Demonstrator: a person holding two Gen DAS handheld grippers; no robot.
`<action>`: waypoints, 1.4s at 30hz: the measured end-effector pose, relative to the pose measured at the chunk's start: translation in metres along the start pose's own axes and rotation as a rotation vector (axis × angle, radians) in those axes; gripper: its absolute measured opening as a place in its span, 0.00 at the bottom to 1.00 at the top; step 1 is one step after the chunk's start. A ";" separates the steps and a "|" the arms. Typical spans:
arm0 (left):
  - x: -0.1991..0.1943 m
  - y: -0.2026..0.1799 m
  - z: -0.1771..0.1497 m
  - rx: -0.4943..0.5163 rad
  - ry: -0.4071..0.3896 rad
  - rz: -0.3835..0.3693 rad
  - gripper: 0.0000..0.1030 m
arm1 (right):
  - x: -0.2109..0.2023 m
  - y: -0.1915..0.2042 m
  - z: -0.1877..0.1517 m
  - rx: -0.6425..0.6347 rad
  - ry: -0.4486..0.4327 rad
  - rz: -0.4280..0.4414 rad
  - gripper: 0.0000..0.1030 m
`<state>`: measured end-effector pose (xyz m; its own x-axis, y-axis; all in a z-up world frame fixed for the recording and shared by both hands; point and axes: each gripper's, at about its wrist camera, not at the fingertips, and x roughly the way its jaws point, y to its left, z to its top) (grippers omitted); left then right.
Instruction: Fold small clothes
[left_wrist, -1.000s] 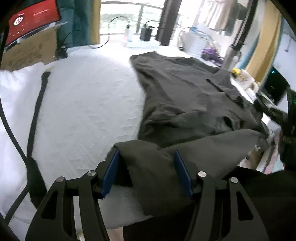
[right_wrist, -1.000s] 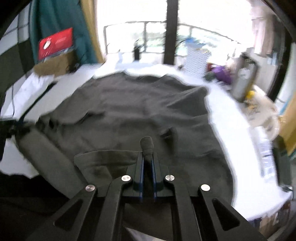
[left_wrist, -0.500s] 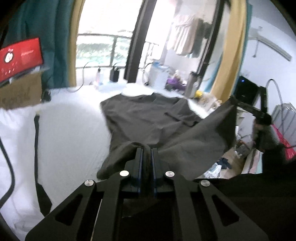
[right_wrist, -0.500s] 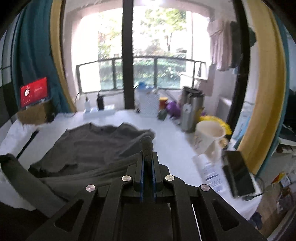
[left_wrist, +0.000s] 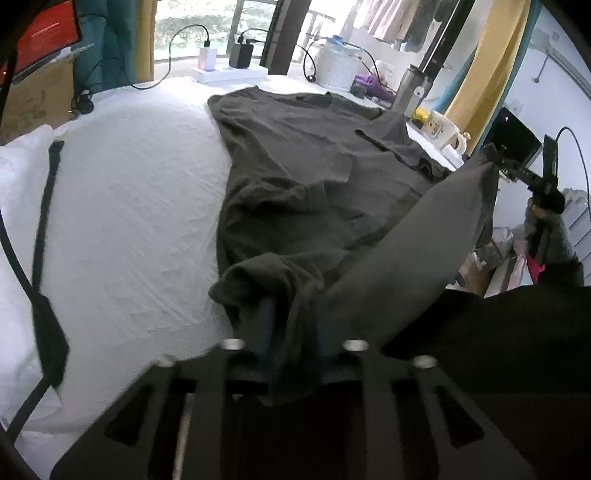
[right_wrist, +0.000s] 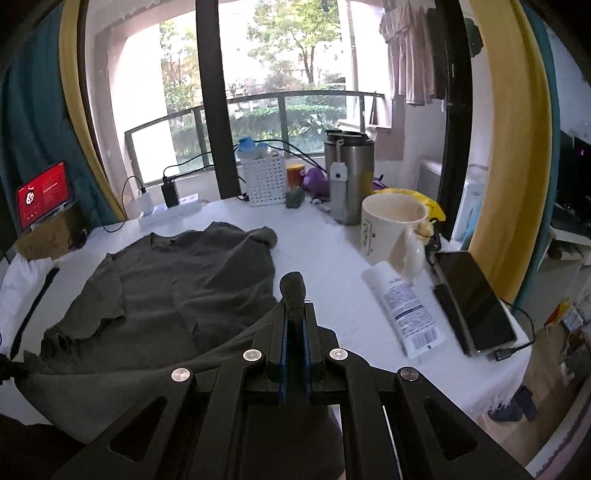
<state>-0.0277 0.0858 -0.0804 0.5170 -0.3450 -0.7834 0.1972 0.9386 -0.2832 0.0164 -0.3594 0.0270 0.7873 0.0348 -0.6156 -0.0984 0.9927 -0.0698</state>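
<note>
dark grey garment (left_wrist: 303, 162) lies spread on the white table (left_wrist: 129, 192), its hem lifted off the near edge. right gripper (right_wrist: 294, 317) pinches one hem corner tight; left gripper (left_wrist: 291, 325), jaws opening, has bunched cloth between them. keep hem taut, carry it level toward the collar.

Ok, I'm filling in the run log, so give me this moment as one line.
step: lifting hem | left gripper: opening, dark shirt between jaws | right gripper: shut on hem corner | shirt partly on white table
</note>
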 end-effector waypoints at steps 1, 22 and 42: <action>-0.004 0.002 0.000 -0.007 -0.009 -0.009 0.45 | 0.000 0.001 -0.001 -0.001 0.000 0.000 0.06; -0.030 -0.021 0.024 0.098 -0.215 0.133 0.09 | -0.024 0.001 0.010 -0.018 -0.065 0.013 0.06; -0.059 -0.040 0.067 0.183 -0.572 0.399 0.09 | -0.040 0.006 0.047 -0.038 -0.177 0.018 0.06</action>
<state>-0.0101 0.0681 0.0143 0.9241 0.0263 -0.3812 0.0132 0.9948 0.1005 0.0135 -0.3491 0.0880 0.8798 0.0755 -0.4693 -0.1339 0.9867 -0.0922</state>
